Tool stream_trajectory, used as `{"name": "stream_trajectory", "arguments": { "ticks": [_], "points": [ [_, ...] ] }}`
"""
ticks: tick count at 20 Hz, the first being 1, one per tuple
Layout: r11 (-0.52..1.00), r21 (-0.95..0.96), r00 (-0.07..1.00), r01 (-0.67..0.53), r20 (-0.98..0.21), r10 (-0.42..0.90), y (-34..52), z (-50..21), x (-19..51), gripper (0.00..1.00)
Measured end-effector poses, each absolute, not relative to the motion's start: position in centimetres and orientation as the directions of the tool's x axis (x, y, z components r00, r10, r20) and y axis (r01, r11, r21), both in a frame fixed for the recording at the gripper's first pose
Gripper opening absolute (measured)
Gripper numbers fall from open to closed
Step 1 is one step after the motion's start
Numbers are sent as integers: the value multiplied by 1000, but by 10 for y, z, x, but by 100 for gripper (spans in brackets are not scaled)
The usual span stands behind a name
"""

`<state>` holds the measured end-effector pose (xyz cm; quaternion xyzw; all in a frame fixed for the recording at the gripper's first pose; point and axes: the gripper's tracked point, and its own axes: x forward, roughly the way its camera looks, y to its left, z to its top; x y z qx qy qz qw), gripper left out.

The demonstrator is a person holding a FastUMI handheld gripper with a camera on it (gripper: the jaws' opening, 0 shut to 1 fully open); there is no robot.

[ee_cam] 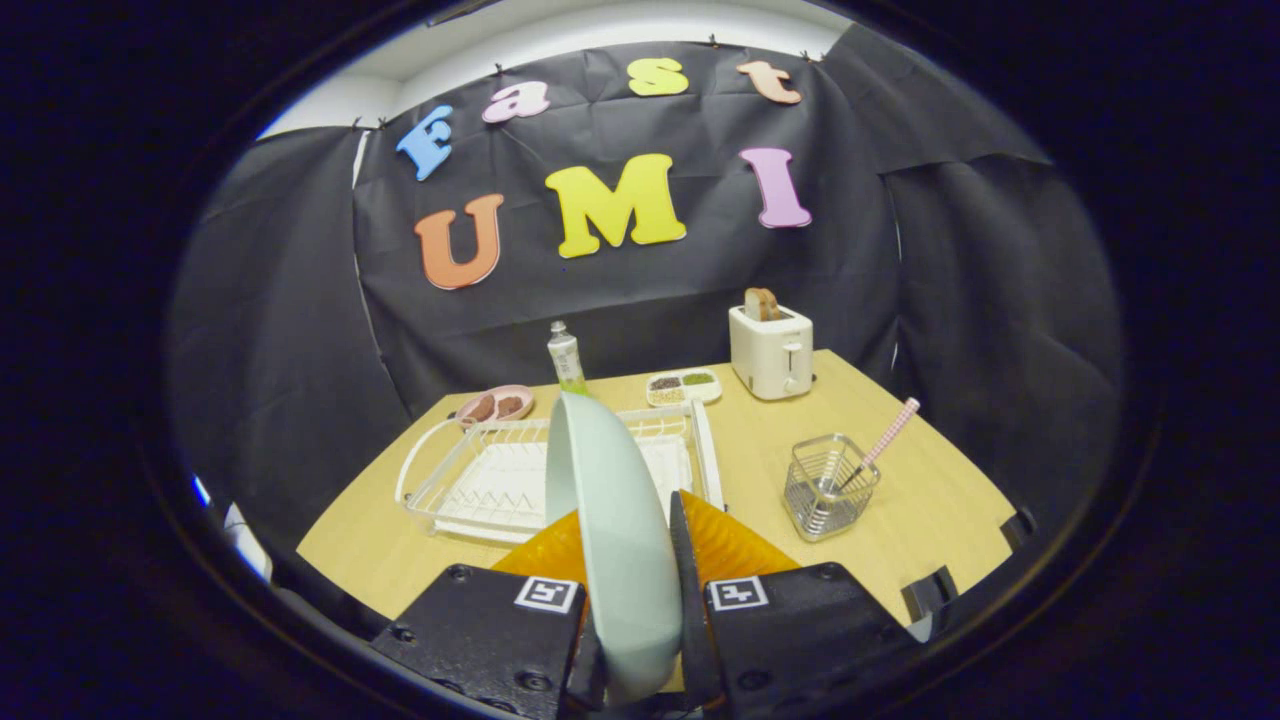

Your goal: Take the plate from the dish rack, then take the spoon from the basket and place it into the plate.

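Currently your gripper [628, 560] is closed on one pale green round ceramic plate [610, 520], held on edge between both fingers, raised in front of the single white wire dish rack [500, 480]. One clear wire-mesh basket [828, 485] stands to the right of the rack, well apart from the fingers, with one spoon [880, 443] leaning in it; you see its pink checked handle, while the bowl end is hard to make out through the mesh. Beyond the rack stand one white toaster [770, 350] holding bread, one small bottle [566, 358], one pink dish [497, 404] and one white divided tray [684, 386]. The plate hides part of the rack. The surface is a light wooden table [920, 510], enclosed by black cloth walls.
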<state>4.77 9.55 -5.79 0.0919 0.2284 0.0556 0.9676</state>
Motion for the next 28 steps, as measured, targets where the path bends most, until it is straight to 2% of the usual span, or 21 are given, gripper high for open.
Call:
{"name": "stream_trajectory", "arguments": {
  "ticks": [6, 11, 14, 24, 28],
  "points": [
    [944, 325, 825, -63, -515, 232, 105, -126, 40, 34],
    [839, 543, 733, 28, -582, 352, 104, -167, 49, 36],
    [800, 596, 715, 77, -592, 372, 100, -182, 56, 39],
    [879, 478, 812, -1, -512, 279, 80, -165, 66, 51],
    [920, 390, 875, -48, -427, 227, 64, -135, 60, 66]
  ]
}}
